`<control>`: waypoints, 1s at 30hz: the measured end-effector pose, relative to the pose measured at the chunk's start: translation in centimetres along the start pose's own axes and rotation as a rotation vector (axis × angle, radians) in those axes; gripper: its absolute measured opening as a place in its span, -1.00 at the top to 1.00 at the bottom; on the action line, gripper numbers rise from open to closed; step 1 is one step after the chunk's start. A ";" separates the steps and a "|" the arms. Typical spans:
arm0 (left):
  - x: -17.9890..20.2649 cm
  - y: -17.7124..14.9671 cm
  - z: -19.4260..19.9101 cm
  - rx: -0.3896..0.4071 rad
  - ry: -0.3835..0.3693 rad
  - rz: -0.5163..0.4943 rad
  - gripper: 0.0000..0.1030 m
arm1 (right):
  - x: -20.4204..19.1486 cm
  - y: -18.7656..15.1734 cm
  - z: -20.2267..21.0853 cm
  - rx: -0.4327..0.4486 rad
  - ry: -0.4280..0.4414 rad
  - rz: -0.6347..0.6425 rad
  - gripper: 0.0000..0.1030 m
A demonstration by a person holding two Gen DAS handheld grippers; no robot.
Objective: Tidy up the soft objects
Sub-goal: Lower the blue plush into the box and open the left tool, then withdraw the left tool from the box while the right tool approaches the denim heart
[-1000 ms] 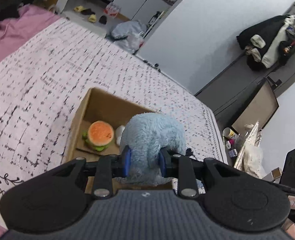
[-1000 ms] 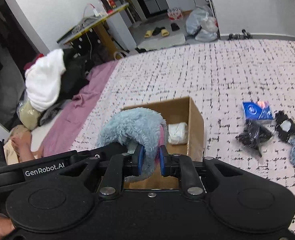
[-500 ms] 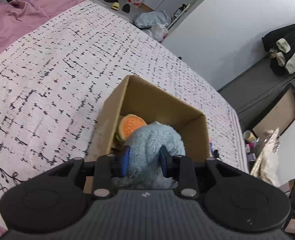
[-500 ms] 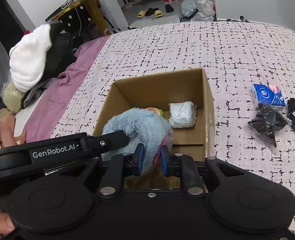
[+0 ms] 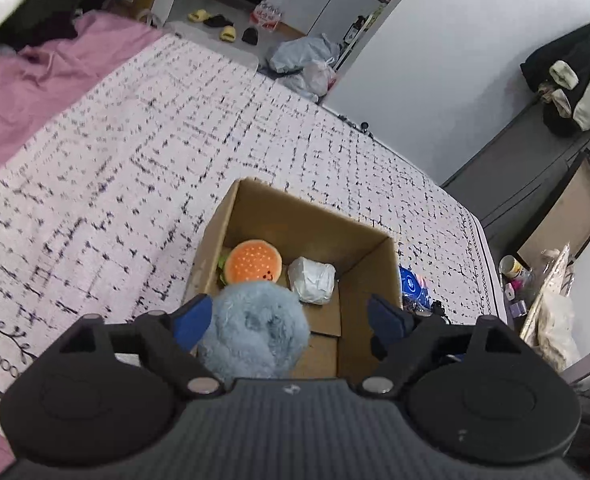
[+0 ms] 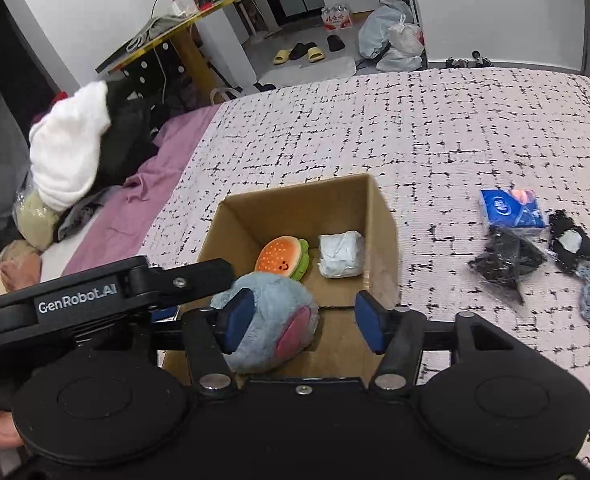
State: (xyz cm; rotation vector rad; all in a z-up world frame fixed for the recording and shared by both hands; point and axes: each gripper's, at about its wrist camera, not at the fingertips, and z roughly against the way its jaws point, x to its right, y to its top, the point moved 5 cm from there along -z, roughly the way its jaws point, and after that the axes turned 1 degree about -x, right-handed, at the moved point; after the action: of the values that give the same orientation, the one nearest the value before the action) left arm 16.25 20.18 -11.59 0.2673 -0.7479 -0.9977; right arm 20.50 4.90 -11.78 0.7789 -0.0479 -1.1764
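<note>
Left wrist view: the left gripper (image 5: 291,320) has its jaws spread, released around the fluffy blue plush toy (image 5: 255,330), which sits in the near end of the brown cardboard box (image 5: 307,208) beside the orange burger plush (image 5: 253,262) and white wrapped bundle (image 5: 311,280).

Right wrist view: the right gripper (image 6: 303,326) is likewise released. Placement appears complete; the next move likely calls for retraction toward the loose items (image 6: 505,258) on the bed (image 6: 415,120).

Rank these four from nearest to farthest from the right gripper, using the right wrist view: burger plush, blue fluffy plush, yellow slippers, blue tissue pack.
1. Blue fluffy plush: in the cardboard box, against the right gripper's left finger.
2. Burger plush: deeper in the box.
3. Blue tissue pack: on the bedspread, to the right.
4. Yellow slippers: on the floor beyond the bed.
</note>
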 end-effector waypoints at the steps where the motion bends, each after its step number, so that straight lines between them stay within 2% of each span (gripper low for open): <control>1: 0.2 0.0 0.3 0.007 0.000 -0.012 -0.69 | 0.3 0.0 0.4 0.007 -0.006 -0.003 -0.26; 3: 0.5 0.2 0.8 0.017 0.002 -0.030 -0.77 | 1.1 0.3 1.3 0.027 -0.004 -0.008 -0.33; 7: 1.3 0.3 1.3 0.036 0.026 -0.058 -0.79 | 3.1 0.8 3.2 0.057 -0.007 -0.031 -0.38; 10: 2.1 -0.1 1.2 0.031 0.027 -0.059 -0.79 | 4.7 1.1 4.4 0.083 -0.021 -0.032 -0.49; 17: 6.1 -1.0 1.4 0.044 0.010 -0.150 -0.80 | 8.4 1.6 6.3 0.111 -0.035 -0.062 -0.58; 21: 8.0 -1.5 1.7 0.074 0.026 -0.194 -0.80 | 10.2 1.7 7.2 0.125 -0.039 -0.087 -0.60; 24: 8.6 -1.6 1.9 0.095 0.047 -0.190 -0.80 | 11.7 1.8 8.1 0.145 -0.045 -0.104 -0.62; 30: 9.9 -1.8 2.4 0.118 0.013 -0.174 -0.80 | 14.9 2.0 10.2 0.200 -0.067 -0.161 -0.62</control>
State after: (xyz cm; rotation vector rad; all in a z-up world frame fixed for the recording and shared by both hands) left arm 16.65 11.27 -6.41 0.4466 -0.7824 -1.1165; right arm 24.02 -12.59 -8.34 0.9317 -0.1629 -1.3645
